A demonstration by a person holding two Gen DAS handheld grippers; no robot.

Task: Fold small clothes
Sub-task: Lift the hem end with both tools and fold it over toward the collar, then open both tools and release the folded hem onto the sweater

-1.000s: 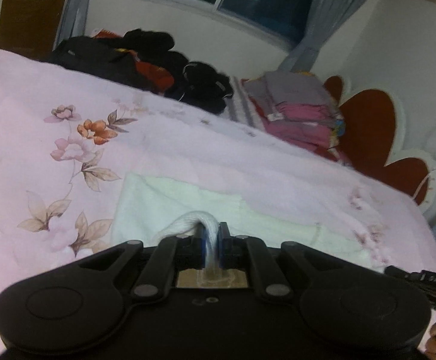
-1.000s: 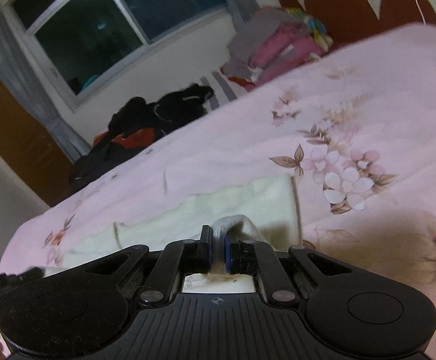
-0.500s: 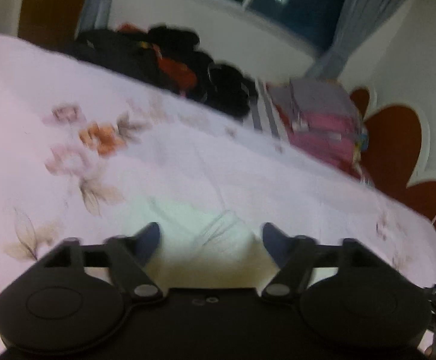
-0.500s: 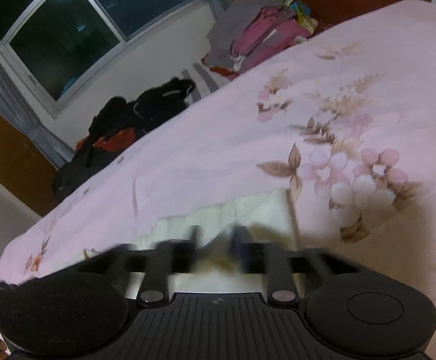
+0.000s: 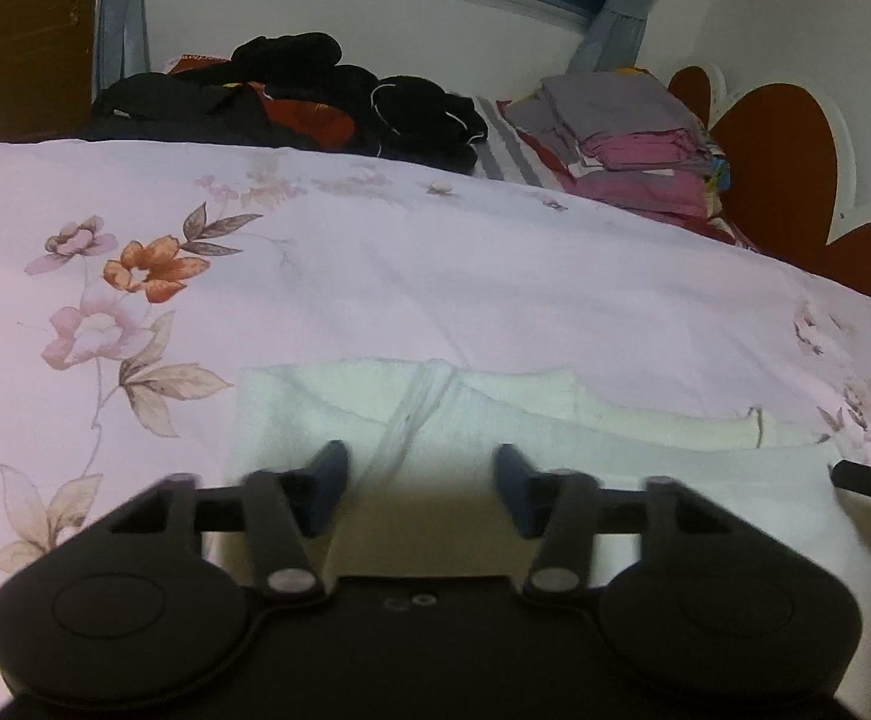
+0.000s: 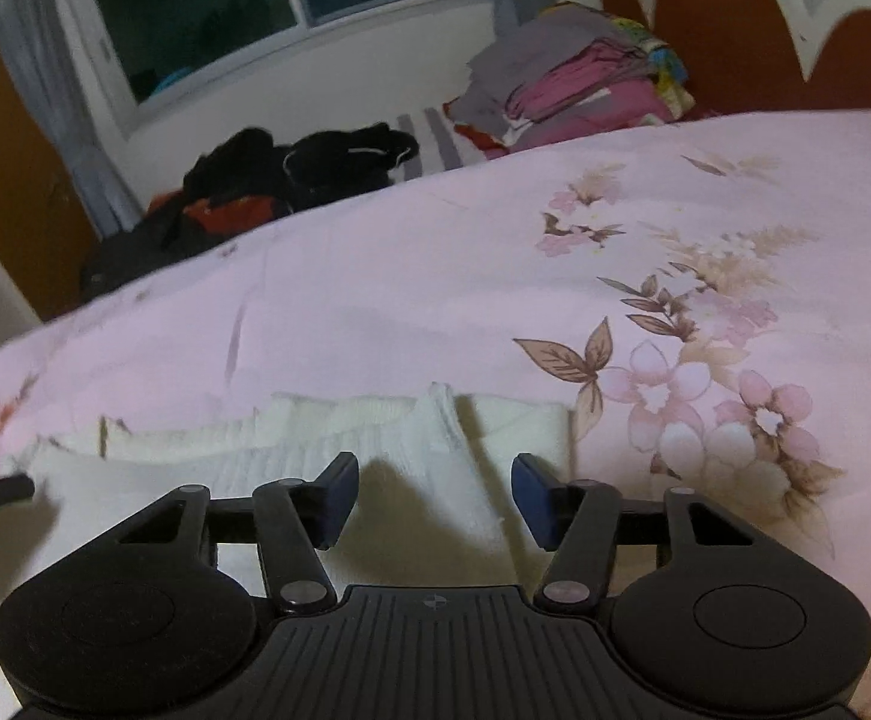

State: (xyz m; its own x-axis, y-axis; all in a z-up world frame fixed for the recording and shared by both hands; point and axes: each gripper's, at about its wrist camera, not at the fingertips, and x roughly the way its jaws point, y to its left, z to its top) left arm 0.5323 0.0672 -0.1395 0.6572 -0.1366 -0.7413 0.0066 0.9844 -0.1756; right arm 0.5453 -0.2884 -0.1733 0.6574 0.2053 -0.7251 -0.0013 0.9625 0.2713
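Observation:
A small cream-white knit garment (image 5: 495,420) lies flat on the pink floral bedspread (image 5: 435,276), folded over with a strap running across it. My left gripper (image 5: 420,489) is open and empty, just above the garment's left part. The garment also shows in the right wrist view (image 6: 315,450). My right gripper (image 6: 435,501) is open and empty over its right part, with a strap (image 6: 465,462) lying between the jaws. The tip of the other gripper shows at the edge of each view.
A heap of dark clothes (image 5: 291,96) lies at the far edge of the bed. A stack of folded grey and pink clothes (image 5: 633,144) sits by the red and white headboard (image 5: 777,162). A window and curtains are behind.
Both grippers were shut on the garment's straps one second ago. Both have opened and let go, and the garment now lies flat on the bed.

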